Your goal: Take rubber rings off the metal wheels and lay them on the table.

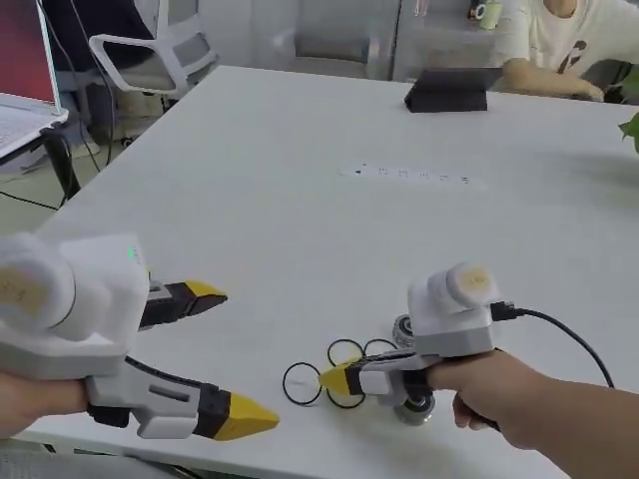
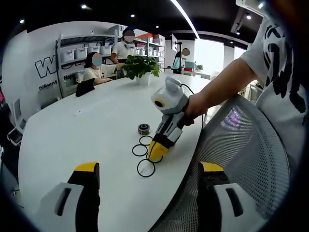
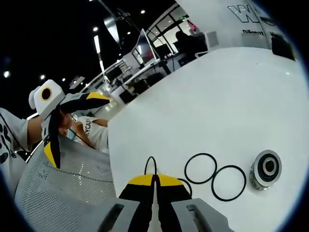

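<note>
My right gripper [image 1: 326,379] is shut, and a thin black rubber ring [image 3: 150,163] loops out from between its yellow tips; the same ring [image 1: 301,383] sits low over the table's near edge. Two more rings [image 3: 200,168] [image 3: 229,182] lie flat beside it, with another [image 1: 346,398] partly under the jaws. A metal wheel [image 3: 266,168] rests just past the rings, and a second wheel [image 1: 414,407] stands under the right hand. My left gripper [image 1: 225,354] is open, empty, and well to the left of the rings. In the left gripper view, the right gripper [image 2: 155,153] touches the nearest ring [image 2: 146,167].
The white table [image 1: 300,190] stretches far ahead. A black tablet case [image 1: 446,92] lies at its far side, near a seated person [image 1: 559,45]. A laptop [image 1: 25,95] stands off the left side, and a mesh chair [image 2: 236,140] is by the near edge.
</note>
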### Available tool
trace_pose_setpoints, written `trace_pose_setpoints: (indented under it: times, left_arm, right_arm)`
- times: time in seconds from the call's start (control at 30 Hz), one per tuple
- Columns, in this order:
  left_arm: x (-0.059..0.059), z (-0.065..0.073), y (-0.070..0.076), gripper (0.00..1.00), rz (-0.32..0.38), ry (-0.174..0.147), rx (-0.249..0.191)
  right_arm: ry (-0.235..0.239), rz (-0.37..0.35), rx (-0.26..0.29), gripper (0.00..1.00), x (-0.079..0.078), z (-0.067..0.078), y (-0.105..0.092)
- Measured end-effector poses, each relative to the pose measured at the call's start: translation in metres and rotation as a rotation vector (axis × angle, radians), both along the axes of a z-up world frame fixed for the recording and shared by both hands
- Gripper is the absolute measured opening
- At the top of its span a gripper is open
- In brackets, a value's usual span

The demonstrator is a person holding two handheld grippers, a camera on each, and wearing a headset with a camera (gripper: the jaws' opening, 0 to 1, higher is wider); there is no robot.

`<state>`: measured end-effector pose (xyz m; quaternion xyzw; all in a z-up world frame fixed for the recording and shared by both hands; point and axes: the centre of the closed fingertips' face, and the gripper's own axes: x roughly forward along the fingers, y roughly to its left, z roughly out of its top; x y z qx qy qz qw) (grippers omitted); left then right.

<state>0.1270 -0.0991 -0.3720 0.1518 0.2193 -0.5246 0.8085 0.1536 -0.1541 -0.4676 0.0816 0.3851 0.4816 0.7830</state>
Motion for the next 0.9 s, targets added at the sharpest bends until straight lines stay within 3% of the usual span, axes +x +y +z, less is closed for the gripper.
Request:
trace_pose_setpoints:
  times: [0.9]
  left_arm:
    - [-0.0037,-0.0020,0.0014,0.81,-0.005,0.011,0.008]
  right_arm:
    - [-0.108,0.046,-0.110,0.00,0.0026,-0.0060,-0.0069]
